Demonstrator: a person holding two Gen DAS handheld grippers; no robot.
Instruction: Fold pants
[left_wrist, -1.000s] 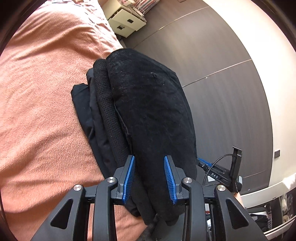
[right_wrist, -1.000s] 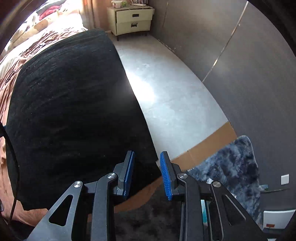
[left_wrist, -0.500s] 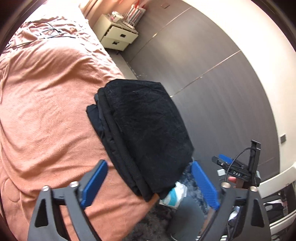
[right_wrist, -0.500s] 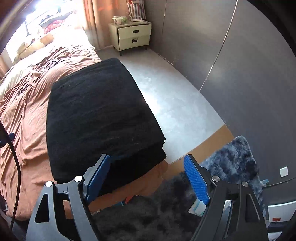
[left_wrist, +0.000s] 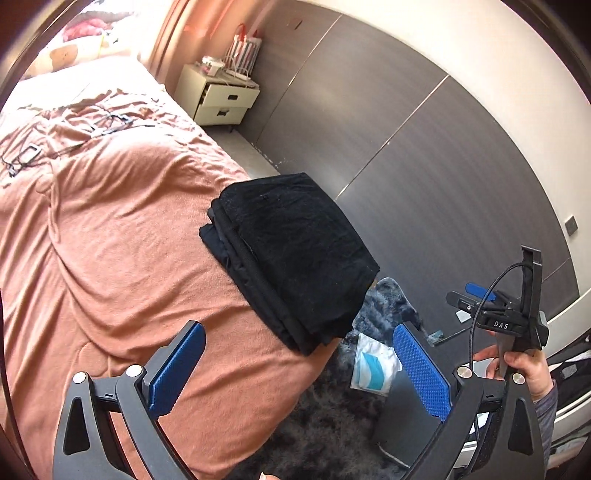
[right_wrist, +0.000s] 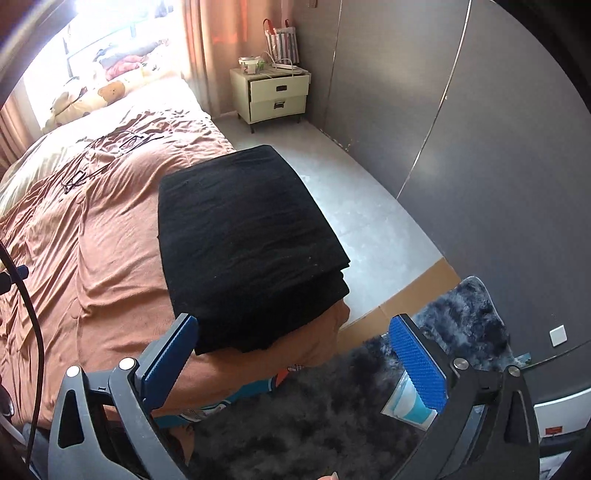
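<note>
**Q:** Fingers, both sides?

**A:** My left gripper (left_wrist: 295, 330): fingers spread wide, released, blue pads bare. Nothing is touched. My right gripper (right_wrist: 293, 322): fingers opening, nothing clamped and nothing between them. In both wrist views the pants (right_wrist: 240, 240) show beyond the fingertips, apart from them. The left view also shows the right gripper off to the side, gripped by my right hand (left_wrist: 524, 365).

**Q:** Where is the garment?

**A:** The pants are on the bed (right_wrist: 92, 258), a black folded stack near the foot corner, lying right along the mattress edge that faces the floor.

**Q:** Orientation?

**A:** It is a flat rectangle. Its long axis runs along that bed edge, from the foot end toward the nightstand (right_wrist: 277, 96). The stacked fold layers show at the near short end and, in the left view, along the side facing the middle of the bed.

**Q:** Containers?

**A:** The nightstand has two drawers, and I cannot tell what is in them. A striped bag (right_wrist: 282, 37) stands on top, contents not legible. A dark shaggy rug (right_wrist: 461, 314) lies on the floor below the bed corner.
</note>
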